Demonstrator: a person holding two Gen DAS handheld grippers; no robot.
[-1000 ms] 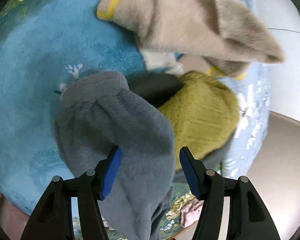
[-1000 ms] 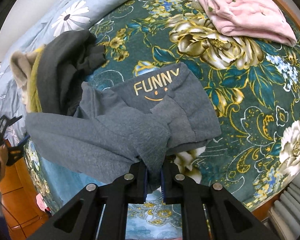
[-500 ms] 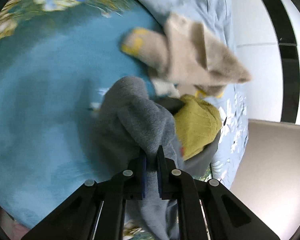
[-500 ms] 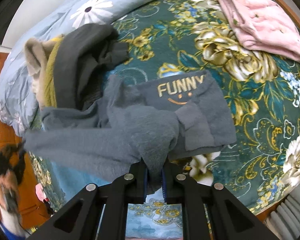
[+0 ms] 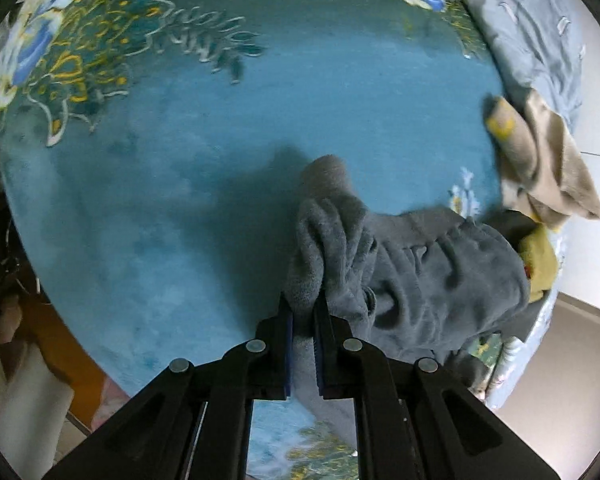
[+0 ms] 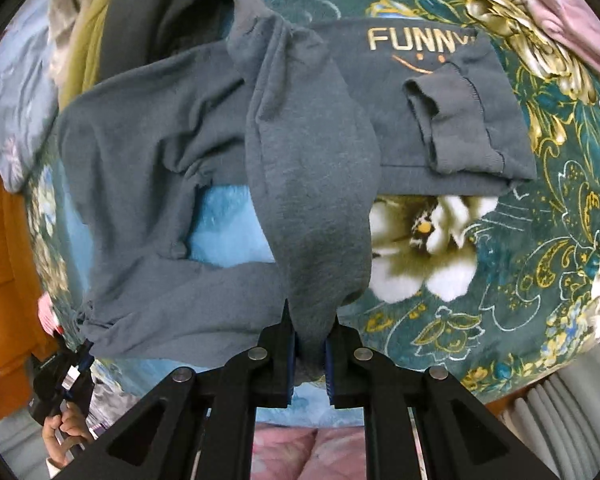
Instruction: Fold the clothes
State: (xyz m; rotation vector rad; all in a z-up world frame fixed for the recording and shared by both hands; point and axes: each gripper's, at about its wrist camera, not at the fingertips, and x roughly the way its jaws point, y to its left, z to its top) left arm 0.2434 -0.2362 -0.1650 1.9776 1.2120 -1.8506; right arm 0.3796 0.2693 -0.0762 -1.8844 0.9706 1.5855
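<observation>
The grey sweatshirt (image 6: 308, 184) is clamped between the fingers of both the left gripper (image 5: 302, 354) and the right gripper (image 6: 309, 364). It is judged to be held at two points so it can be spread flat across the bed (image 5: 148, 208), lower centre in each frame.

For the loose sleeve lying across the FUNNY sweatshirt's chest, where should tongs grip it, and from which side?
Grip the sleeve's ribbed cuff, coming down from above. It lies flat and uncovered on the grey sweatshirt, its open end towards the white flower, and the thick hem probably gives a firm pinch.

bed: teal floral blanket (image 6: 520, 240) | wall: white (image 5: 596, 128) | left: orange wooden furniture (image 6: 0, 280)
</observation>
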